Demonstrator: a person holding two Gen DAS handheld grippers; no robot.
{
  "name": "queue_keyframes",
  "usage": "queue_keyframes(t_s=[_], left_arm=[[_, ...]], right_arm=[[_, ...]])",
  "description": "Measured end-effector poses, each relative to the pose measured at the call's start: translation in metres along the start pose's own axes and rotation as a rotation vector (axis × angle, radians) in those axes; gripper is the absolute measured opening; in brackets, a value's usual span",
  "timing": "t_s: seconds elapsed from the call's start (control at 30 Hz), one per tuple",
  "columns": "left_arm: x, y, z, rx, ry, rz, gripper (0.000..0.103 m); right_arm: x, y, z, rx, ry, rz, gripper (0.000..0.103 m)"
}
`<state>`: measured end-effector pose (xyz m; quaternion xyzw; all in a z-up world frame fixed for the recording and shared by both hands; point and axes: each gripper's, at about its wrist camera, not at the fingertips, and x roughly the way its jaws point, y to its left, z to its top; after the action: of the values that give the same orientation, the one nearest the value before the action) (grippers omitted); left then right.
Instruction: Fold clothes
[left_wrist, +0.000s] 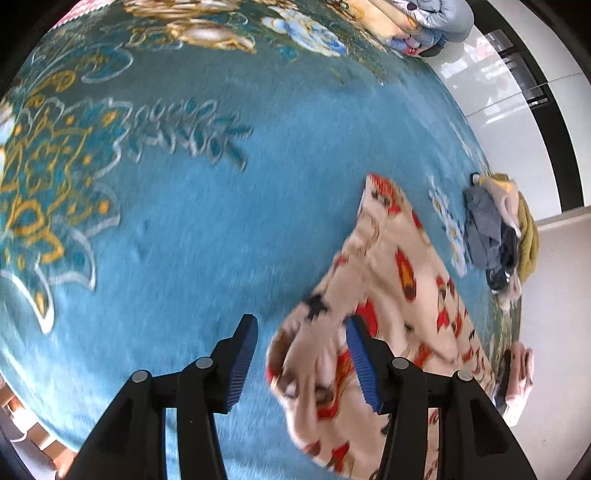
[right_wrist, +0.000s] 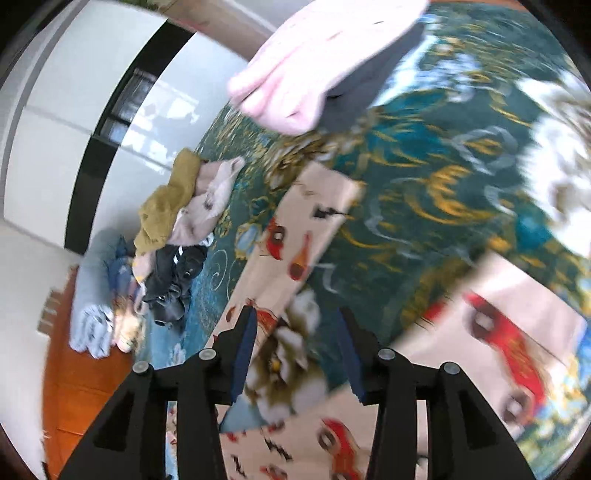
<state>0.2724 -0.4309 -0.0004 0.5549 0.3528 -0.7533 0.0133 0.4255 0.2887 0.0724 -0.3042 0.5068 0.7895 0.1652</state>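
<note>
Only the right wrist view showed the orange wooden floor (right_wrist: 85, 391) beyond the blue floral carpet (left_wrist: 192, 229). The cream fleece garment printed with red cars (left_wrist: 399, 295) lay spread on that carpet. The left gripper (left_wrist: 301, 363) hovered over the garment's near edge, jaws apart and empty. The right gripper (right_wrist: 297, 354) hung above the garment too, jaws open. A heap of mustard, pink and dark clothes (right_wrist: 177, 221) sat beyond the garment.

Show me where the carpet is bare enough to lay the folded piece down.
Bare blue carpet lies left of the car-print garment, between it and the gold flower pattern; the open left gripper hangs over its near edge. Crowded: the clothes pile on the carpet's right edge, beyond the garment.
</note>
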Motion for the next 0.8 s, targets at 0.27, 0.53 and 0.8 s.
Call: queue_keyframes(t_s=[0.27,0.53,0.8], left_arm=[[0.006,0.009,-0.036,-0.014,0.078,-0.081,0.057],[0.004,0.003,-0.048,0.023,0.046,-0.056,0.057],[0.003,0.008,-0.052,-0.017,0.008,-0.059,0.047]], right_arm=[[-0.059,-0.071,-0.033,0.107,0.006,-0.005,0.046],[-0.068,-0.131,-0.071,0.25,0.063,-0.036,0.046],[-0.063,-0.15,-0.072,0.405,-0.01,0.058,0.04]])
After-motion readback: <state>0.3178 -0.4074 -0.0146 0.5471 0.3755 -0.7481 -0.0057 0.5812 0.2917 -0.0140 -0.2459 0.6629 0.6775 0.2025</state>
